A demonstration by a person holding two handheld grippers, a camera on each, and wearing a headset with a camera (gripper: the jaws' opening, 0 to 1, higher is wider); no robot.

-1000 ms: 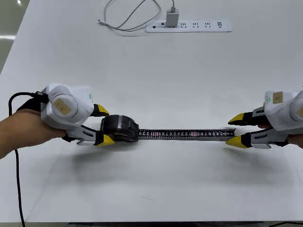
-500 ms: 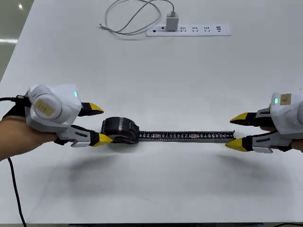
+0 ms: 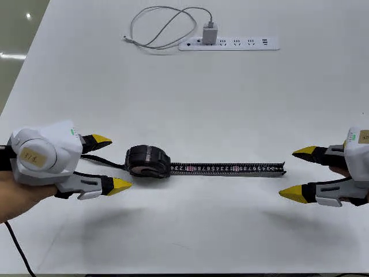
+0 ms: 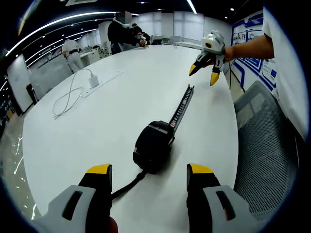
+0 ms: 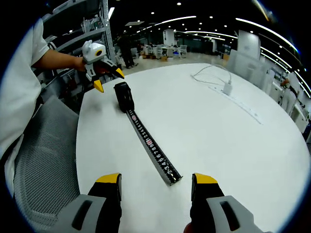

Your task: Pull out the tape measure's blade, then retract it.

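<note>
The left tongs stand wide and hold nothing. Their yellow tips lie just short of the tape measure and do not touch it. The right tongs are also spread wide and empty.

The tape measure's black case rests on the white surface, just in front of the left tongs. A dark wrist strap trails from the case back between the jaws of the left tongs. The blade is pulled out and lies flat on the surface, running straight from the case toward the right tongs. Its far end lies near the mouth of the right tongs and touches neither jaw.

Well beyond, at the far edge of the surface, is a white power strip. A charger is plugged into it, and a pale cable loops beside it.
</note>
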